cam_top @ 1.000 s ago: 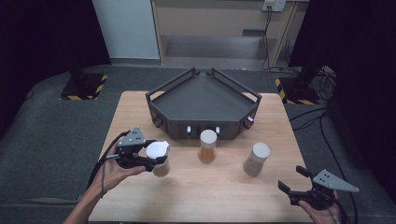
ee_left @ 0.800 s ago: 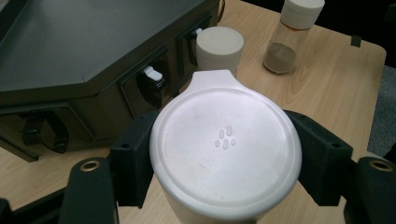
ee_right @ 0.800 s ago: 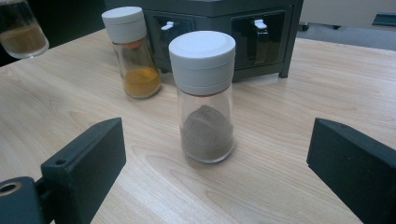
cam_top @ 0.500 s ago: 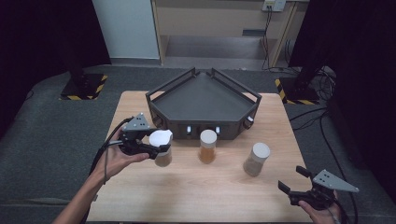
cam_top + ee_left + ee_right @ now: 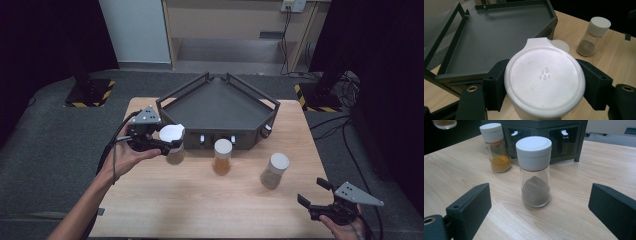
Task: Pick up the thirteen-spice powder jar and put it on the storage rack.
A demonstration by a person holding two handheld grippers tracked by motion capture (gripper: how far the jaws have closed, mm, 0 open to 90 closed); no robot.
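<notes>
Left gripper (image 5: 159,143) fingers clamp the white-lidded glass jar (image 5: 544,81), lifted, apparently bound for the dark metal tray (image 5: 218,105); 2 jars remain. Right gripper (image 5: 320,202) fingers apart.

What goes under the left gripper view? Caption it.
Left tool clamps a white-lidded jar beside the dark tray.

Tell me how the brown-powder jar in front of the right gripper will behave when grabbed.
The brown-powder jar looks like clear glass, so probably rigid, smooth, maybe slippery between the open right gripper jaws. It is tall and narrow, so a high push could tip it. Only the bottom holds powder, so it is likely light.
</notes>
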